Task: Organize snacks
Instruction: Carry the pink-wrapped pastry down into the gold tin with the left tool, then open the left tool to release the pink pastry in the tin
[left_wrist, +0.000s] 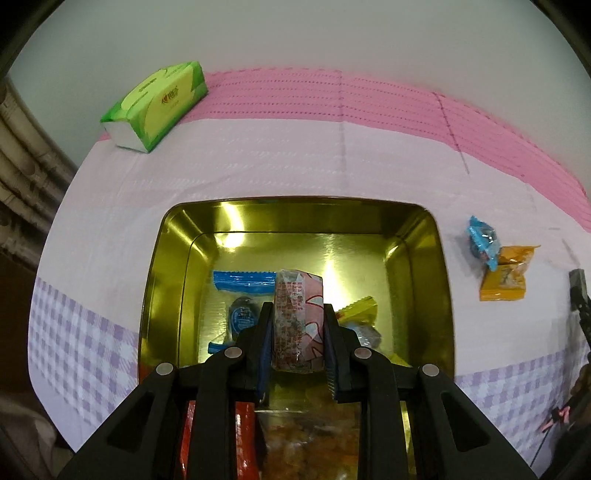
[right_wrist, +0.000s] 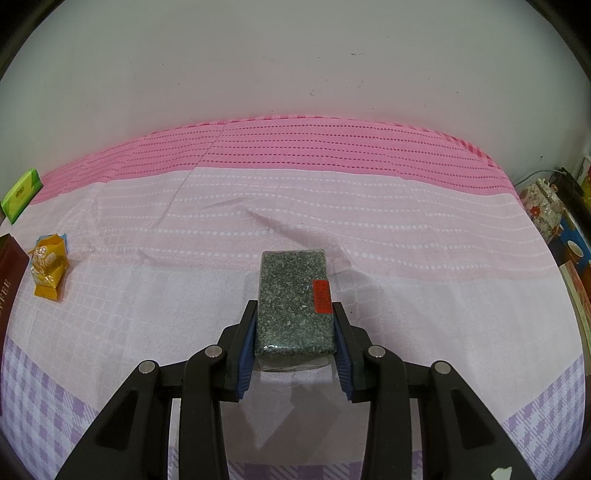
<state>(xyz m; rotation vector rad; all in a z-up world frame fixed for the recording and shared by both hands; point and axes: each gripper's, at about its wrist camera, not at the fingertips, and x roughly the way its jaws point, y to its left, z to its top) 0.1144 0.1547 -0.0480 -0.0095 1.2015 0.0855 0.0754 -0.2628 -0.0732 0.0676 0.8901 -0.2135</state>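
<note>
**Two snacks in hand, one poised over the tin**

The left gripper (left_wrist: 298, 321) was pinching a pink-and-red wrapped snack (left_wrist: 298, 317) between its blue pads, pointing steeply down into the gold tin (left_wrist: 417, 236). Beyond and to either side of its fingertips, a blue packet (left_wrist: 242, 295) and a yellow packet (left_wrist: 360, 308) already lay on the tin floor; nearer the gripper's base, a red-wrapped item (left_wrist: 245, 435) and a clear bag of orange pieces (left_wrist: 306, 439) showed beneath it.

The risks, as I judged them: the pinched snack stood upright in the jaws, so released from there it might tip onto the packets below rather than lie flat. The crinkly wrapper could also cling to a pad.

The right gripper (right_wrist: 293, 325) was clamped on a dark speckled block (right_wrist: 293, 302) with a red label, angled down over the pink cloth-covered bench (right_wrist: 406, 240), well apart from the tin, of which only a brown side showed at this view's far left. The block jutted far past the fingertips, so I judged it might pivot or slip if swung quickly.

Far to the right gripper's left lay an orange packet (right_wrist: 48, 266), with a blue candy (left_wrist: 482, 240) touching it; both still awaited sorting. A green tissue pack (left_wrist: 159, 103) sat far ahead-left of the left gripper.
</note>
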